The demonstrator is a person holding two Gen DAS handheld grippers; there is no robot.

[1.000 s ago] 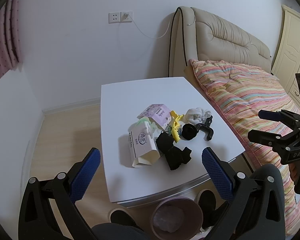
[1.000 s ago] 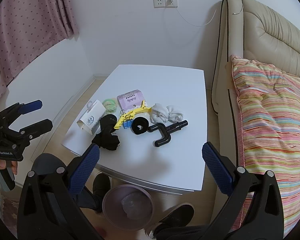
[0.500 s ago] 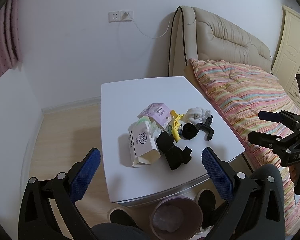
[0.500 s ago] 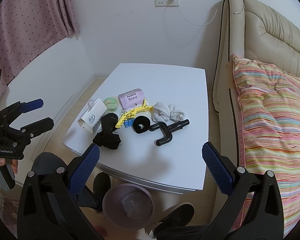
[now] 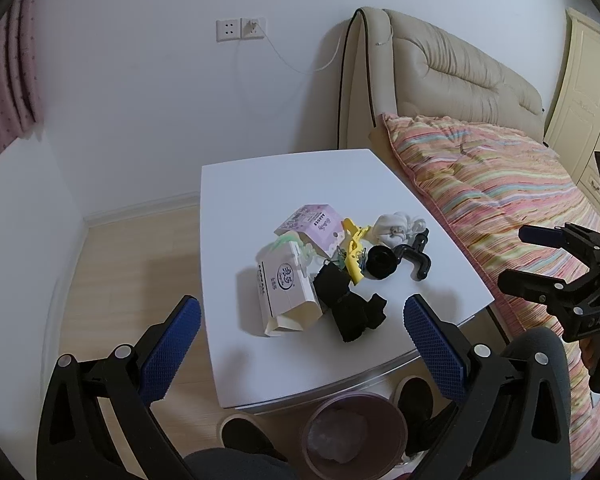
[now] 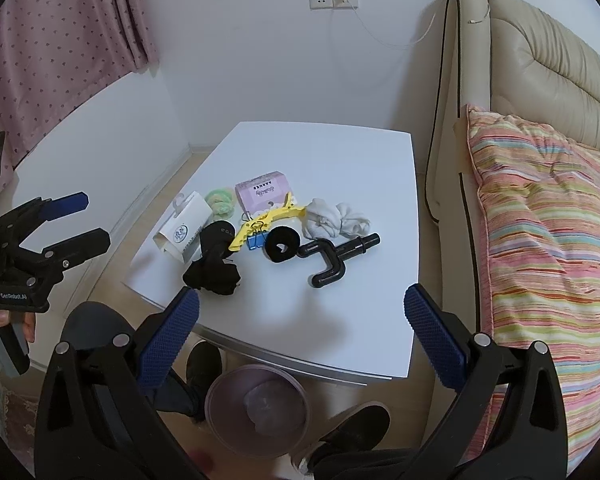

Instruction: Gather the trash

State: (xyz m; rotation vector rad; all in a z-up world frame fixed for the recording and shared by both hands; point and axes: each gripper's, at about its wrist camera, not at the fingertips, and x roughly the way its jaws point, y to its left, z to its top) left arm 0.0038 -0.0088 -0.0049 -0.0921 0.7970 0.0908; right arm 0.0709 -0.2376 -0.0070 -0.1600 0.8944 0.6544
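Nine loose items, by my count, sit clustered near the middle of the white table (image 6: 332, 152), none yet collected. Both of my grippers hover short of the near table edge. The left gripper (image 5: 298, 346) has its blue pads spread wide and holds nothing; the right gripper (image 6: 300, 340) is likewise spread and empty. A purple bin (image 6: 258, 414) stands on the floor under the near edge, between the person's shoes.

Working left to right in the right wrist view:
- One white carton (image 6: 184, 232), lying on its side. I judge it light and crushable; best taken across its narrow faces.
- One green scrunchie (image 6: 220, 202), soft.
- One black sock bundle (image 6: 214, 264), limp; pinch it mid-mass.
- One pink box (image 6: 265, 192), light card.
- One yellow clip (image 6: 266, 222), stiff plastic, lying over one blue binder clip (image 6: 256, 240), which is small and likely slippery.
- One black ring (image 6: 283, 244), apparently soft fabric.
- One black pipe fitting (image 6: 332, 256), rigid and probably the heaviest; grip the straight stem.
- One white cloth wad (image 6: 334, 220), soft, touching the fitting's far side.

The pieces overlap, so I expect a careless pinch to drag neighbours.
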